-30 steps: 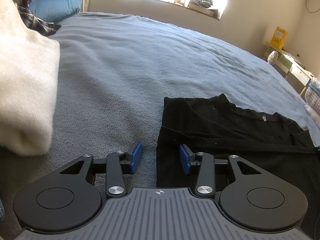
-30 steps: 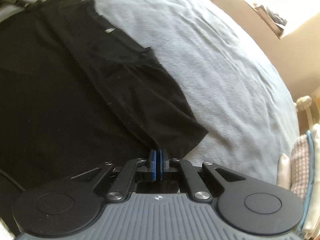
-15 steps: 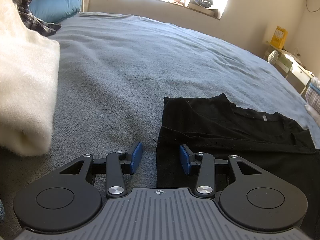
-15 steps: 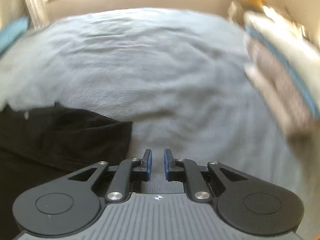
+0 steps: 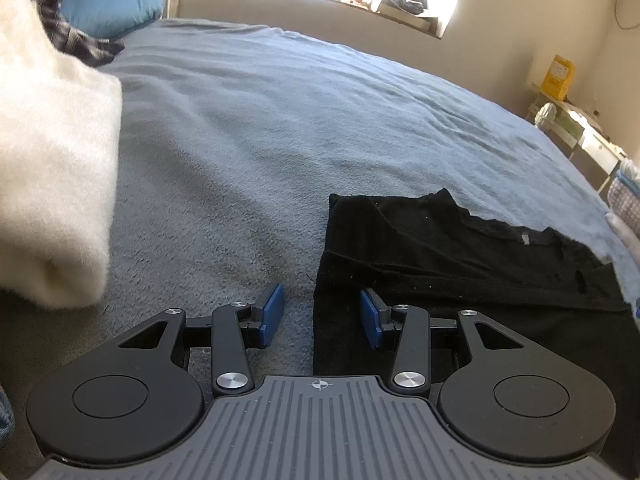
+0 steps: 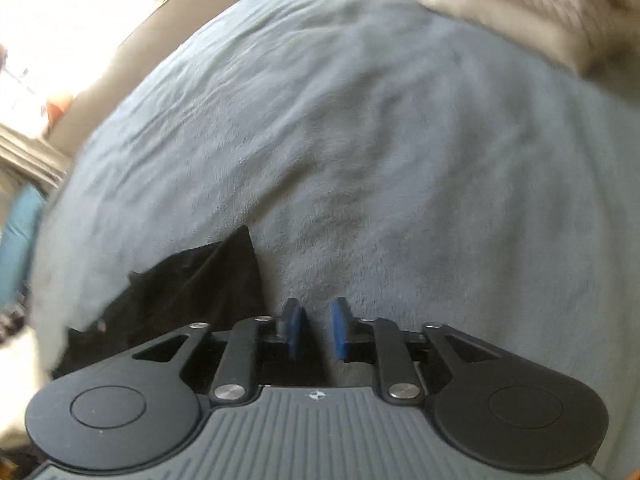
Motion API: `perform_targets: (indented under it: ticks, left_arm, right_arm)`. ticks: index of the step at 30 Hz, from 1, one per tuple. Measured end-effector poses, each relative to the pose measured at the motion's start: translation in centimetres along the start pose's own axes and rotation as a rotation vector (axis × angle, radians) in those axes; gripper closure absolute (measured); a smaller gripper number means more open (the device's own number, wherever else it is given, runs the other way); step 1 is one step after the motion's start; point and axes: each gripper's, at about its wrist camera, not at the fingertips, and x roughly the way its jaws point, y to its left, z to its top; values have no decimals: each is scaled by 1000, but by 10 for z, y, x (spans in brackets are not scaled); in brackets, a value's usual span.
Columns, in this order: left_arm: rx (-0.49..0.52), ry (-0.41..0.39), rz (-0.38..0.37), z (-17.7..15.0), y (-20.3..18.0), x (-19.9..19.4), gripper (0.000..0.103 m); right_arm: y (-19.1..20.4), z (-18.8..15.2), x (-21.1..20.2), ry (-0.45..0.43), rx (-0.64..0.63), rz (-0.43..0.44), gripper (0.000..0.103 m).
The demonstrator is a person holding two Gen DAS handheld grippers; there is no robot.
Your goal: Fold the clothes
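Observation:
A black T-shirt lies flat on the grey-blue blanket, its sleeves folded inward. My left gripper hovers open over the shirt's left edge, which runs between the blue pads without being pinched. In the right wrist view only a corner of the same black T-shirt shows, to the left of my right gripper. Its jaws are opening with nothing between them, only bare blanket below. That view is blurred and tilted.
A fluffy white garment lies at the left, with a plaid one and a blue pillow behind it. Folded clothes are stacked at the right. A side table stands beyond the bed's right side.
My right gripper let go of the black shirt's sleeve, swung off to its right over bare blanket and rolled, its jaws parting. The left gripper has stayed still.

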Motion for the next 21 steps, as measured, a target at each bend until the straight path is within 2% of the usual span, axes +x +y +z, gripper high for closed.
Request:
perform_targets:
  ticks: [7,13,17,18,21]
  left_arm:
    - [-18,12,-51,0,6,-2,58]
    - [-67,-8,-76,5,9,6,61]
    - [-50,-27,-76,2,6,6,71]
    - [-43,-33,-70,1,5,5,77]
    - [-3,-44,-48,-1,-4,4,87]
  right_arm:
    - [-11,-10,10,50,19,29,62]
    - [-10,-5,16,74,32,86,62]
    - [-6,-9,18,72,34,88,62]
    - [-5,-10,18,71,34,89,62]
    - [3,-10,20,63,-1,83,65]
